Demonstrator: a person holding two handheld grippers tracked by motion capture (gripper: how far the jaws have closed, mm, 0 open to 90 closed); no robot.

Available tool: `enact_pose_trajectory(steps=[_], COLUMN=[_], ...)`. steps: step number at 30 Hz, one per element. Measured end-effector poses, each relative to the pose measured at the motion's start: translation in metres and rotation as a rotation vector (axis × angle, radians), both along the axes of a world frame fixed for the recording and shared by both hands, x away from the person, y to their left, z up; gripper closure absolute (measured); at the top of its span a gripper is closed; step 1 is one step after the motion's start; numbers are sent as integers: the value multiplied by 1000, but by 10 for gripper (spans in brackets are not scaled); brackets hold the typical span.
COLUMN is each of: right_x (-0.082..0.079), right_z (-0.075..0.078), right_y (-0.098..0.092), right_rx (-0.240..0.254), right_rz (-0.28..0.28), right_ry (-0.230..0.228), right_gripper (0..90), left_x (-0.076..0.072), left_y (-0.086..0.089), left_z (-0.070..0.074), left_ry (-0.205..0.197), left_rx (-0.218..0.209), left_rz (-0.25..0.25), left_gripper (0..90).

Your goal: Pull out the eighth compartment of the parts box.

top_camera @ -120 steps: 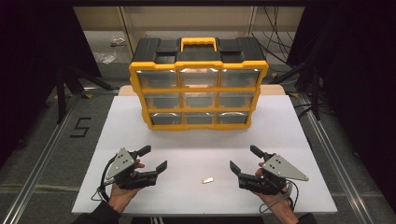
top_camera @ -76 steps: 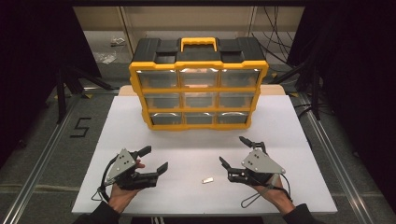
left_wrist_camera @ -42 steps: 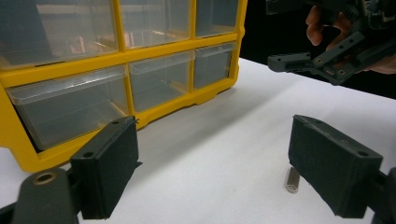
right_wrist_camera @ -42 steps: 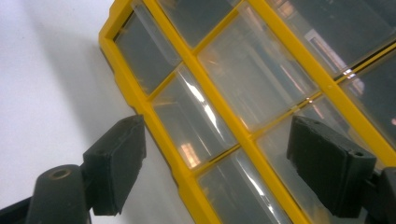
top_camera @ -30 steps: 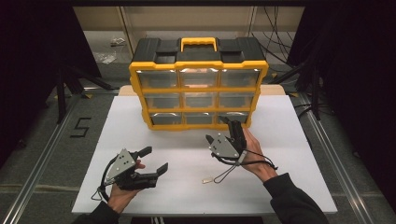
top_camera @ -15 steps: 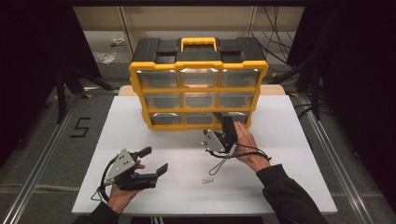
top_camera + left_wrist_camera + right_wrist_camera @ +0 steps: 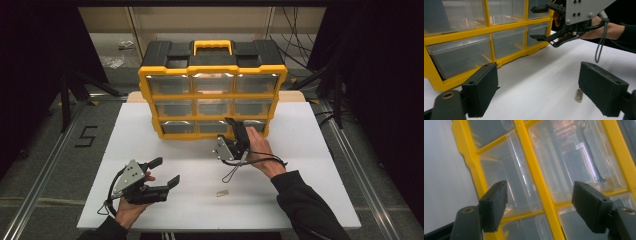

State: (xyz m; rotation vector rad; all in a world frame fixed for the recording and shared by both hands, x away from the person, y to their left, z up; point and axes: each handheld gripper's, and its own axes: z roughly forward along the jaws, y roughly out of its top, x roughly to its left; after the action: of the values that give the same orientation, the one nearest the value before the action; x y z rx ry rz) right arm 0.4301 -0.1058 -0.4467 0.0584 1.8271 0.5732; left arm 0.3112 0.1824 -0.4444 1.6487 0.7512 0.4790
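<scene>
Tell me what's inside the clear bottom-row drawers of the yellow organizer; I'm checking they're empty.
The yellow and black plastic drawer organizer has clear bottom drawers that look empty through their fronts. The bottom right drawer is partly covered by the right gripper.

Your right gripper (image 7: 235,131) and left gripper (image 7: 162,172) are black, each topped with a grey three-cornered plate (image 7: 131,172) fixed by dark screws. A dark cable (image 7: 235,167) loops from the right unit — your sleeve (image 7: 305,205) is black.

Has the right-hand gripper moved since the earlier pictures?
Yes. The right gripper went from the table's near edge up to the yellow drawer cabinet, jaws just closing, empty.
</scene>
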Motion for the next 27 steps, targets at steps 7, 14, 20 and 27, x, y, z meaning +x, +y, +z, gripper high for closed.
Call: enact_pose_trajectory(steps=[7, 14, 20, 27], right_x=[10, 16, 19, 24], right_z=[-7, -11, -13, -15], right_y=[4, 3, 6, 6], right_rx=[-47, -75, -91, -118], right_rz=[-3, -10, -8, -14], right_ry=[-28, -46, -61, -71], right_gripper=[344, 399, 432, 452], left_x=[0, 0, 1, 1], left_y=[0, 1, 0, 1], left_z=[0, 0, -1, -1], left_ry=[-2, -1, 6, 10], left_rx=[-1, -3, -2, -7], left_rz=[2, 4, 3, 5], left_gripper=[160, 160, 160, 161])
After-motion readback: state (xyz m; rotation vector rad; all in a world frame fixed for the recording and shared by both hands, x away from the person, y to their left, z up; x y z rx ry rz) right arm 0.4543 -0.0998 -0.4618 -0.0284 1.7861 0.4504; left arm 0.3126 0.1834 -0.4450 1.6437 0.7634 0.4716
